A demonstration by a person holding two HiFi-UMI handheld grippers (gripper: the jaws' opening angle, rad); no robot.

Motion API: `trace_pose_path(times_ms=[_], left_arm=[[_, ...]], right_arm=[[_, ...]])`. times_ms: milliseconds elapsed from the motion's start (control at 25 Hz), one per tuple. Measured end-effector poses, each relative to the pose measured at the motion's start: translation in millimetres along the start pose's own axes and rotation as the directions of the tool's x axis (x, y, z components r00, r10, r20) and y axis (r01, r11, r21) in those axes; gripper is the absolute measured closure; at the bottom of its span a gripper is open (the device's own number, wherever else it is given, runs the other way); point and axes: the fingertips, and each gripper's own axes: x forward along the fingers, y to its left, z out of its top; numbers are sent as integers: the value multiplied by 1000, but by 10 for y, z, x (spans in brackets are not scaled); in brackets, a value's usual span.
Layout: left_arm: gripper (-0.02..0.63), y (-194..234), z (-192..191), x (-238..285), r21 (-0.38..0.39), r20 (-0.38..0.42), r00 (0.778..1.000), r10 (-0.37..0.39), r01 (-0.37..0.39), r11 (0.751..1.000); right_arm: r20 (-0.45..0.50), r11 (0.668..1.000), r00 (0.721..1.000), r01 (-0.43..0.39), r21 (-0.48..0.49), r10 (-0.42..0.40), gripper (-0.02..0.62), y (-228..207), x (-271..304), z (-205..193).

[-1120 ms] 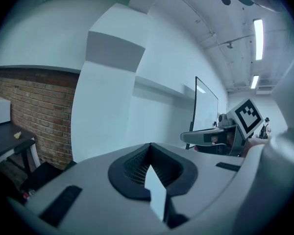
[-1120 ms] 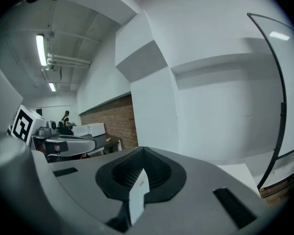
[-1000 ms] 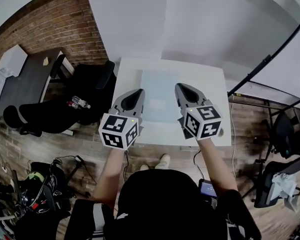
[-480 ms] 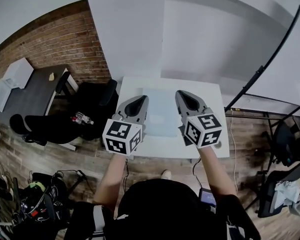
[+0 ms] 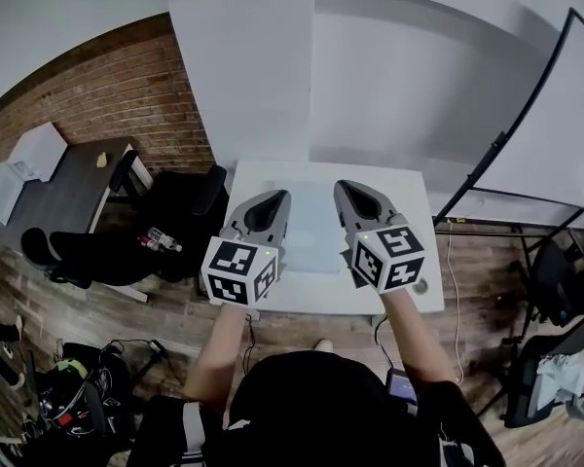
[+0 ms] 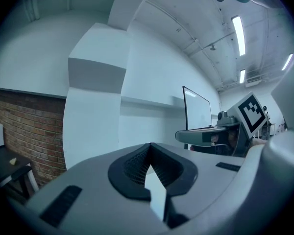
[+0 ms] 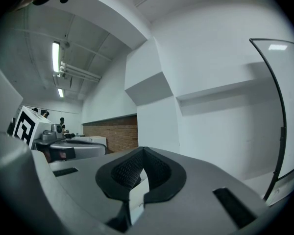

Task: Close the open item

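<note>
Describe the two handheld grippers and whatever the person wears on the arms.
The left gripper and the right gripper are smooth grey shells, each with a black ribbed recess around its jaws. Each carries a white cube with black square markers: the left cube, the right cube. The forearms are bare; the person wears a dark top.

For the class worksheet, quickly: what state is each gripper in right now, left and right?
Left gripper: closed, nothing between its jaws.
Right gripper: closed, nothing between its jaws.
</note>
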Motion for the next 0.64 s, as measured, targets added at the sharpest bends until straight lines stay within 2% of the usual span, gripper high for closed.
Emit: trace_pose_path(times_ms=[640], left_arm=[[594, 14, -18, 52, -13, 5, 1000, 12, -12, 1000]], right_arm=[[10, 1000, 1000, 1, 15, -2, 555, -102, -11, -11]])
